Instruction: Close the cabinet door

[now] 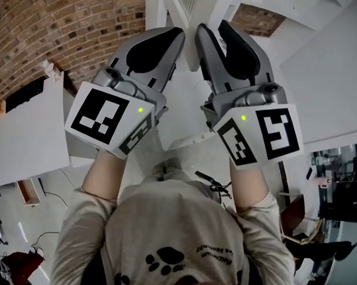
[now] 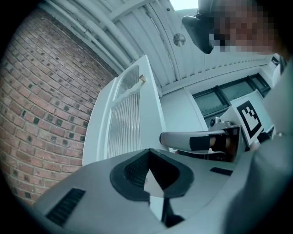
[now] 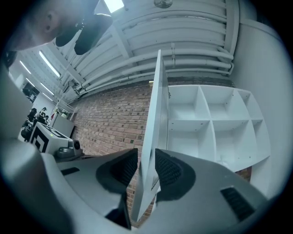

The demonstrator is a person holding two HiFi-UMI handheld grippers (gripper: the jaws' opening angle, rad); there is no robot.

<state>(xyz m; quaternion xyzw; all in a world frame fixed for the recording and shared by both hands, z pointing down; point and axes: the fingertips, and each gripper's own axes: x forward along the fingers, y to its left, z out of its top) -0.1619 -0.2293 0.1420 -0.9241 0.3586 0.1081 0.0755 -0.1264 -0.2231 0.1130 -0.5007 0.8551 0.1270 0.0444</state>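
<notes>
The white cabinet door (image 3: 153, 137) stands open, edge-on to my right gripper (image 3: 145, 167). Its thin edge runs up between the two ribbed pads, which sit close on either side without pressing, so that gripper is open. Behind the door is the white cabinet (image 3: 210, 123) with its bare shelves. In the left gripper view the door (image 2: 128, 114) shows its slatted face, and my left gripper (image 2: 149, 153) is shut with nothing in it, just short of the door. In the head view both grippers are raised side by side, left (image 1: 177, 34) and right (image 1: 212, 27), at the door (image 1: 186, 3).
A brick wall (image 3: 110, 119) runs behind and to the left of the cabinet. White ceiling beams and pipes (image 3: 183, 36) pass overhead. A white table (image 1: 25, 132) stands low at the left, and the person's torso (image 1: 174, 239) fills the bottom of the head view.
</notes>
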